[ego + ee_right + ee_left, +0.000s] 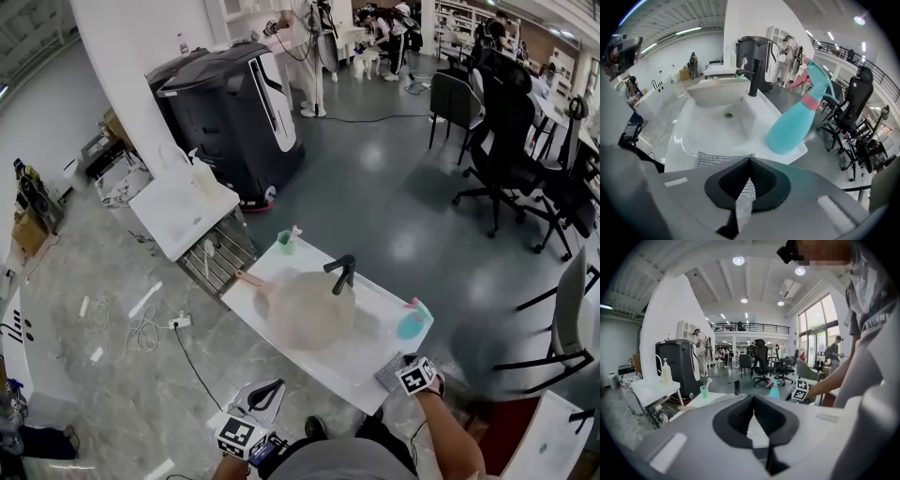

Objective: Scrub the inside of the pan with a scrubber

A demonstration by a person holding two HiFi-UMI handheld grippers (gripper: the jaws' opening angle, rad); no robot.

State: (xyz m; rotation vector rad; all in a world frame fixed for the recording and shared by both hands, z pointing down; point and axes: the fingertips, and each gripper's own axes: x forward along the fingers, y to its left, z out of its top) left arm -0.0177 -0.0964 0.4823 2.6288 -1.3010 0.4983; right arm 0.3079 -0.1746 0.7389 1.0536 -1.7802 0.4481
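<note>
Pan (311, 309): sits in the basin of the white sink (375, 309), below the black faucet (343, 272), with its wooden handle pointing toward the sink's left end.
Scrubber (717, 159): silvery mesh pad lying flat on the sink's near right corner, apart from the pan.
Right gripper (750, 161): tilted steeply down, jaws together, tips down on the scrubber's near edge; whether they pinch any mesh cannot be told.
Left gripper (753, 397): jaws together with nothing between them, held off the sink's near left side, touching nothing.
Spray bottle (797, 126): teal, standing at the sink's right end, just beyond the scrubber.
Cup (286, 242): green, on the sink's far edge.
</note>
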